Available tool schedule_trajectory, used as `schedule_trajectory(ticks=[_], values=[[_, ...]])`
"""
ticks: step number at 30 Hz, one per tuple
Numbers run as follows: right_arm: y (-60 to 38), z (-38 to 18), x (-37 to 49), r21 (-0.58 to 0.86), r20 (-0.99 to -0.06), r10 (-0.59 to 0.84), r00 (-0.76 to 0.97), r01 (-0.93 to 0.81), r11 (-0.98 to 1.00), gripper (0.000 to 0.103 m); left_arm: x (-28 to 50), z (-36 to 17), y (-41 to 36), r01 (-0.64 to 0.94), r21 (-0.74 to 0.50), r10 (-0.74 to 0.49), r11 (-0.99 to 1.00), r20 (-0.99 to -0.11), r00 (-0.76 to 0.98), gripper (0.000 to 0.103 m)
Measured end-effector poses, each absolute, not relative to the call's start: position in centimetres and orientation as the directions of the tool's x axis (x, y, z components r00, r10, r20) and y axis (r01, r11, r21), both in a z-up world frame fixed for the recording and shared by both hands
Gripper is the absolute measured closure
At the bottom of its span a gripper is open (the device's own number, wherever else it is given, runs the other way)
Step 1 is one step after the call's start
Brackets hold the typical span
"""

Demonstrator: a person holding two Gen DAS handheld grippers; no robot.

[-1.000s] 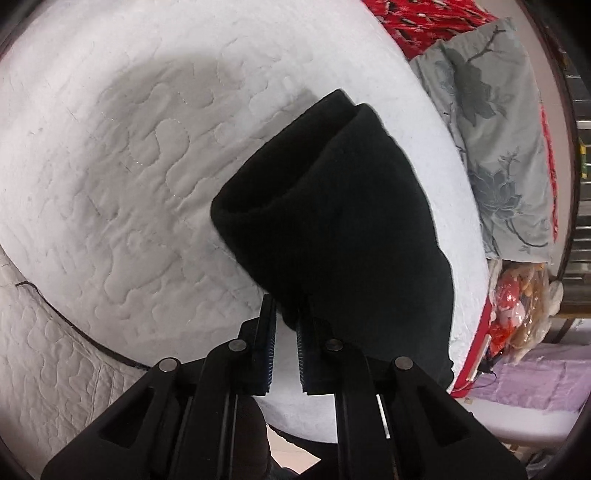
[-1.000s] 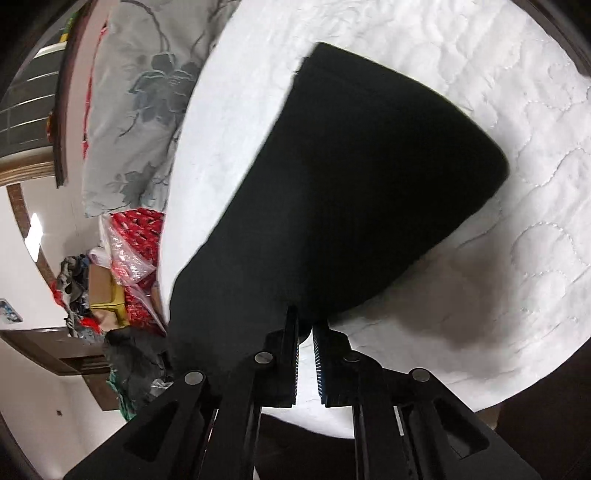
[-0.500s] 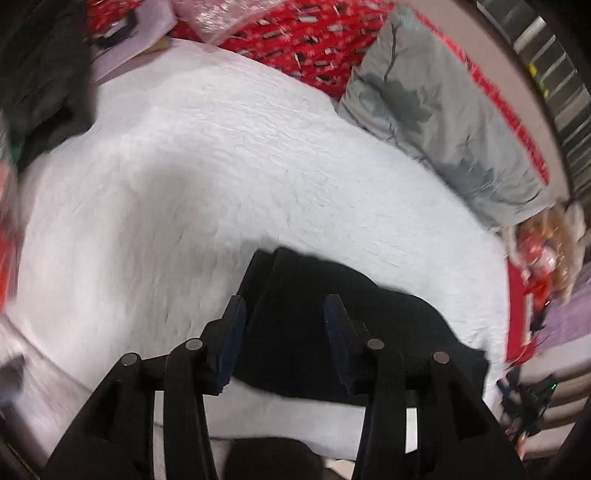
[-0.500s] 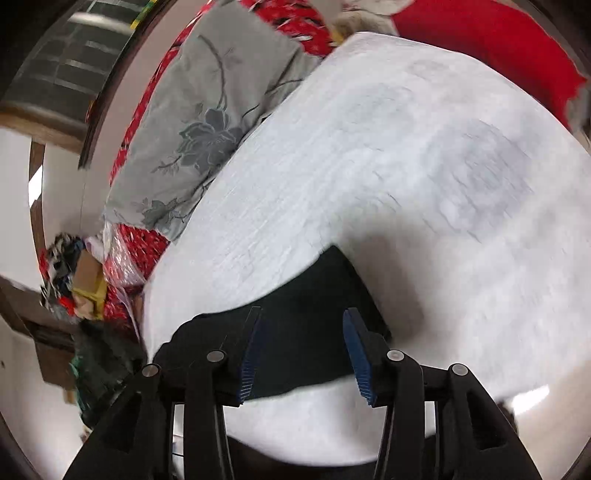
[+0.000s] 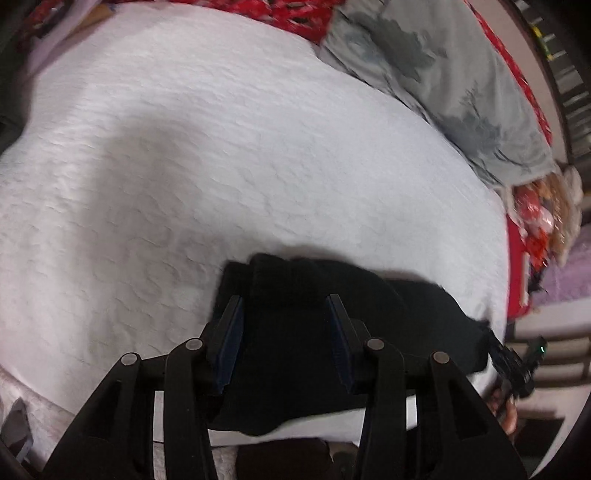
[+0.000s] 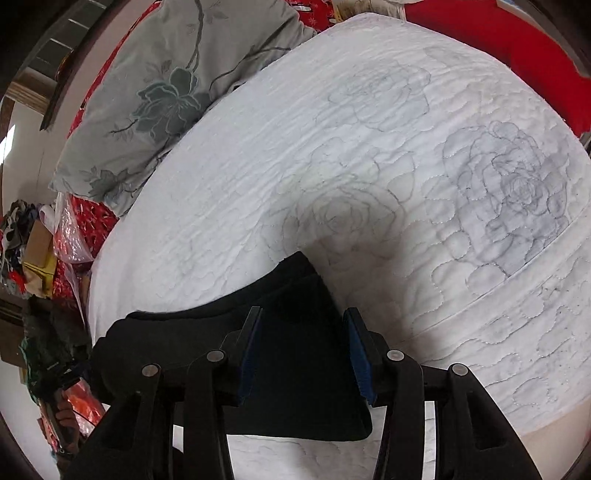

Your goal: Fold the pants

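The black pants [image 5: 424,321] lie folded in a thick bundle on the white quilt, near the bed's front edge. My left gripper [image 5: 284,299] hangs above their left end, open, with nothing touching its blue pads. The same pants [image 6: 177,339] fill the lower left of the right wrist view. There my right gripper [image 6: 304,312] hovers open over their right end, its pads clear of the cloth. The right gripper [image 5: 517,365] also shows small at the far right of the left wrist view.
The white quilted bed [image 5: 221,147] stretches away beyond the pants. A grey flowered pillow [image 5: 443,74] lies at its head on a red patterned cover [image 5: 295,14]. Bags and clutter [image 6: 37,254] sit beside the bed. A hand [image 6: 66,410] shows at the lower left.
Both grippers were shut on the pants' near edge; they have opened, let go and lifted back. The views have swung up over the bed, and the pants lie lower in both.
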State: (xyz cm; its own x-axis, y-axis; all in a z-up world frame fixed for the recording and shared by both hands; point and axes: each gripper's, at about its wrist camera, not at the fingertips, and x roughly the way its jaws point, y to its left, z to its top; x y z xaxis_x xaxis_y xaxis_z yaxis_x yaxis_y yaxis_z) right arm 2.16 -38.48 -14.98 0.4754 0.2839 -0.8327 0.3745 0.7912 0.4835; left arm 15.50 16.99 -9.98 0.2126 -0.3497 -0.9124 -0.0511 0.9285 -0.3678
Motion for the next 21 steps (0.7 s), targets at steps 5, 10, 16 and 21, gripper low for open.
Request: schedule_trajectory(ticks=[5, 10, 16, 21], values=[[-38.0, -15.3, 2.9, 0.435, -0.853, 0.254, 0.456, 0.354, 0.828, 0.064, 15.2, -10.9, 16.9, -0.05, -0.357, -0.339, 0.933, -0.916, 0.215, 0.06], [-38.2, -15.1, 3.0, 0.384, -0.87, 0.198, 0.451, 0.37, 0.846, 0.094, 13.8, -11.4, 18.0, -0.162, -0.4, -0.349, 0.902, -0.897, 0.271, 0.1], [-38.3, -11.6, 3.4, 0.465, -0.801, 0.229, 0.553, 0.333, 0.82, 0.097, 12.4, -11.0, 19.3, -0.232, -0.369, -0.283, 0.9, -0.9, 0.332, 0.1], [-38.5, -14.0, 4.1, 0.413, -0.845, 0.188, 0.5, 0.386, 0.825, 0.097, 13.2, -11.9, 18.8, -0.26, -0.312, -0.215, 0.914, -0.915, 0.342, 0.1]])
